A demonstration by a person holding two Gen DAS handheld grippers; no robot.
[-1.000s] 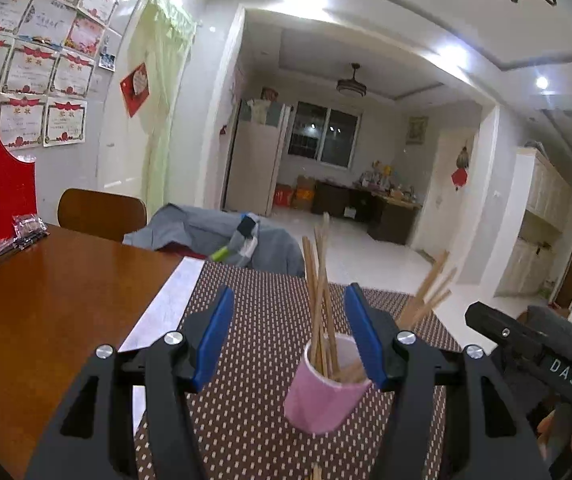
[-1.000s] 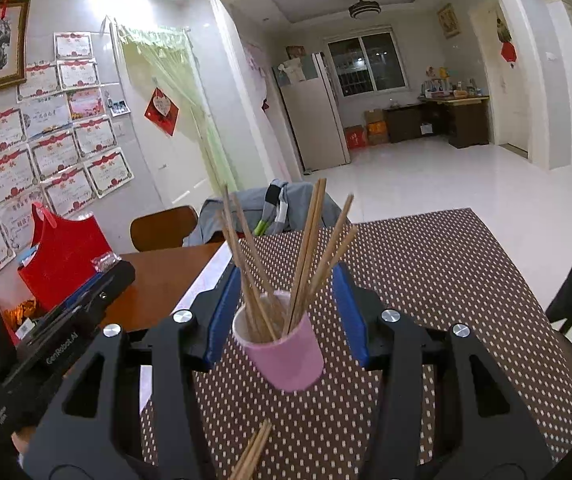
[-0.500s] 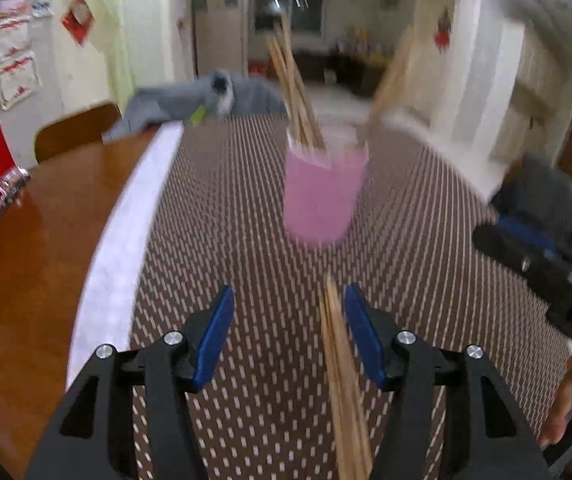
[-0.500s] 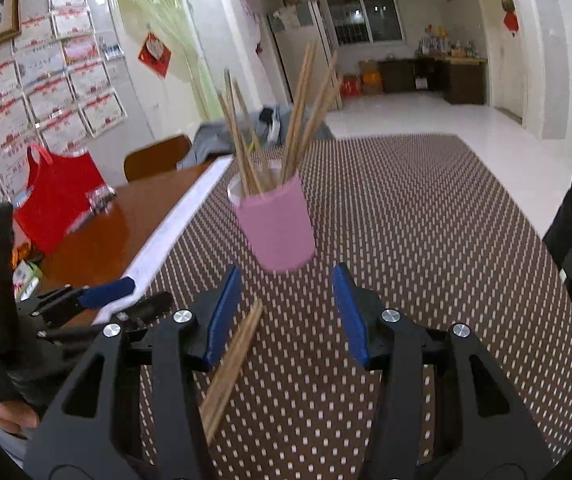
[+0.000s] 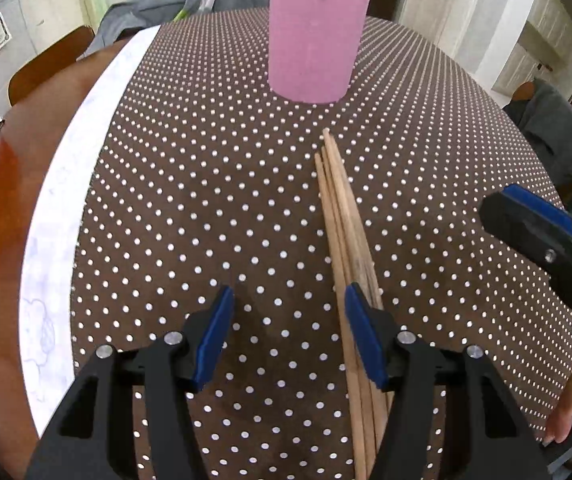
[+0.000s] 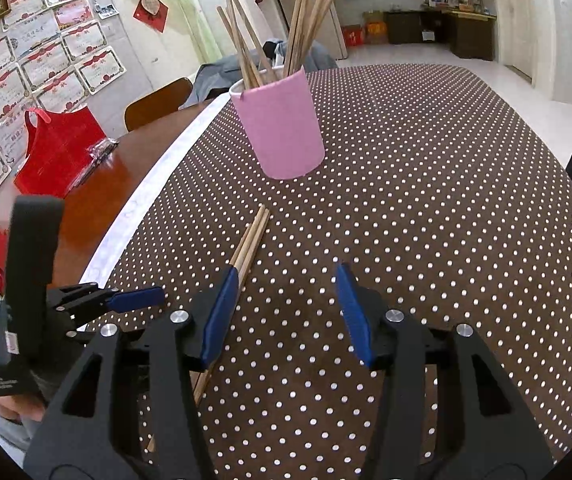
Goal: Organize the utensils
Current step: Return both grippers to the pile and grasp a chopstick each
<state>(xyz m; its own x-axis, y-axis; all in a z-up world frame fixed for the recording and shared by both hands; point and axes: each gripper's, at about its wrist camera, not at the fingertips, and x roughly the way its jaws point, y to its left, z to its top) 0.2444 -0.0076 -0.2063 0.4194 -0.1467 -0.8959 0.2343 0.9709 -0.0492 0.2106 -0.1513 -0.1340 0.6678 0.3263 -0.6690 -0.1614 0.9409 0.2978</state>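
A pink cup [image 5: 314,40] [image 6: 281,128] stands on the dotted brown tablecloth [image 5: 205,200] and holds several upright wooden chopsticks [image 6: 298,20]. A loose bundle of chopsticks [image 5: 344,220] [image 6: 251,236] lies flat in front of it. My left gripper [image 5: 288,304] points down at the cloth, open, and the bundle runs under its right finger. My right gripper [image 6: 286,280] hovers lower right of the bundle. Its jaws are opening with nothing between them, and the sticks pass beside its left finger. Each gripper shows in the other's view: the right gripper [image 5: 538,232] and the left gripper [image 6: 133,298].
Bare wooden table [image 6: 97,200] lies left of the cloth's white border [image 5: 57,220]. A red bag [image 6: 57,152] sits there near the wall. A wooden chair [image 6: 157,100] and a grey jacket [image 5: 165,4] are at the far end. A dark garment [image 5: 558,136] hangs at the right.
Both grippers have sunk and tipped down toward the table. The cup has slid from between the fingers to the top of each view, and the loose chopsticks have come into view.
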